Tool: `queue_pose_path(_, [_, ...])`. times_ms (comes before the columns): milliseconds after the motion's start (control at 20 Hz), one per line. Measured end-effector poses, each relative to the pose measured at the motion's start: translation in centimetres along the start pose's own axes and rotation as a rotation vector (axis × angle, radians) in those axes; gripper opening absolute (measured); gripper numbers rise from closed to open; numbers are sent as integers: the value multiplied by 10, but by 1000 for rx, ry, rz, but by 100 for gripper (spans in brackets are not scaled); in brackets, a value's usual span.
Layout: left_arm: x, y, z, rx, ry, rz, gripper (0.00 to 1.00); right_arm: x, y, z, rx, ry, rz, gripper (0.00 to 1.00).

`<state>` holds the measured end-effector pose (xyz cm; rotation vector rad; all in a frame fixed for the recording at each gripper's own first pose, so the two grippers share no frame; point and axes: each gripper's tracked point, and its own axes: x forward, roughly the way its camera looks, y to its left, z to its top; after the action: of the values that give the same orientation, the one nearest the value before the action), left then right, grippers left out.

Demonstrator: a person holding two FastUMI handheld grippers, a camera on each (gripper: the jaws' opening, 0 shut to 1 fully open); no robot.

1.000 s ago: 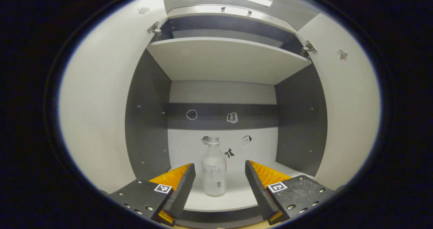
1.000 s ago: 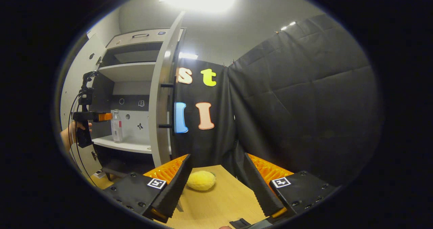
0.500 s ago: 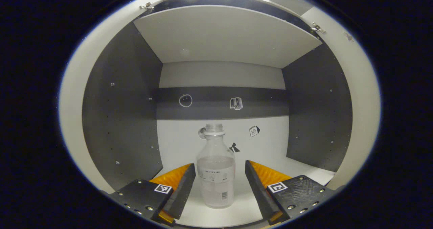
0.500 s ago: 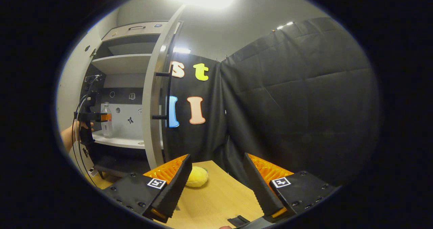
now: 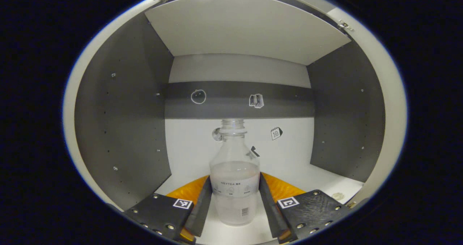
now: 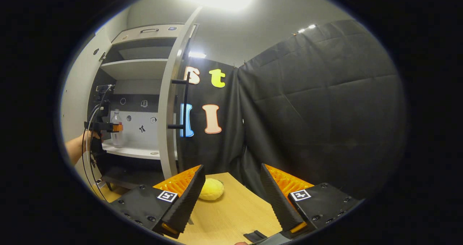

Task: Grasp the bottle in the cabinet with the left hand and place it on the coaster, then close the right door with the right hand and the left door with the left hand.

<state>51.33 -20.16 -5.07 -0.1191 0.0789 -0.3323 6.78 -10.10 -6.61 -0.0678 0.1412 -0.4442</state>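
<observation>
Since a second ago you've pushed the left gripper (image 5: pixel 235 201) into the cabinet (image 5: pixel 123 104); its fingers now bracket the bottle (image 5: pixel 235 187), apparently touching both sides. Bottle stands upright on the lower shelf (image 5: pixel 325 180), dead ahead, long axis vertical. Right gripper (image 6: pixel 229 194) hangs spread apart over the table (image 6: pixel 231 216), well away.

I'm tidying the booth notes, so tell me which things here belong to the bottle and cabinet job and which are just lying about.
Job:
bottle
left gripper, shut on it
right gripper, open
right door
cabinet shelf

Lying about:
yellow plush
wooden table
small round thing on the shelf
</observation>
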Motion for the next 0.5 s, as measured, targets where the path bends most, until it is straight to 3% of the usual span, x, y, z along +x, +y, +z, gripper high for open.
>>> queue_pose_path(50, [-5, 0, 4, -7, -9, 2, 77, -2, -2, 0, 0, -1, 4, 97])
queue_pose_path(100, [-12, 1, 10, -13, -25, 4, 70, -4, -3, 1, 0, -1, 11, 97])
queue_pose_path(500, [-92, -18, 40, -19, -92, -15, 70, -23, -16, 3, 26, -8, 91, 97])
